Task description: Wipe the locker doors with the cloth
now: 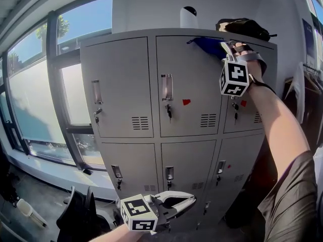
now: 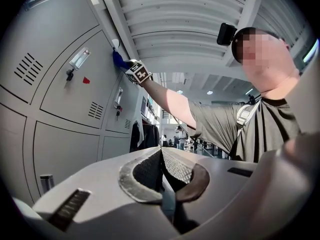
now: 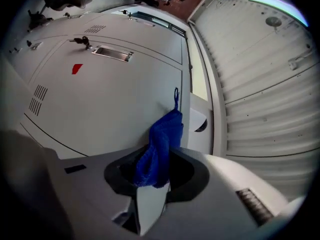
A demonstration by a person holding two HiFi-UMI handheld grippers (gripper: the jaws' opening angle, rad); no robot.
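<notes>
A block of grey locker doors [image 1: 186,89] fills the head view. My right gripper [image 1: 225,48] is raised to the top right corner of the upper middle door and is shut on a blue cloth [image 1: 208,45], which lies against that door. In the right gripper view the blue cloth [image 3: 161,146] bunches out between the jaws and touches the door [image 3: 110,104] near its top edge. My left gripper [image 1: 187,199] hangs low in front of the bottom row of doors, shut, with nothing between its ribbed pads [image 2: 145,171]. It points away along the lockers [image 2: 55,99].
A white round device [image 1: 188,17] and a dark bag [image 1: 243,27] sit on top of the lockers. Keys hang in the door locks [image 1: 169,111]. Tall windows [image 1: 35,84] stand to the left. Dark clothes [image 1: 298,92] hang on the right. A black chair [image 1: 78,213] is at floor level, lower left.
</notes>
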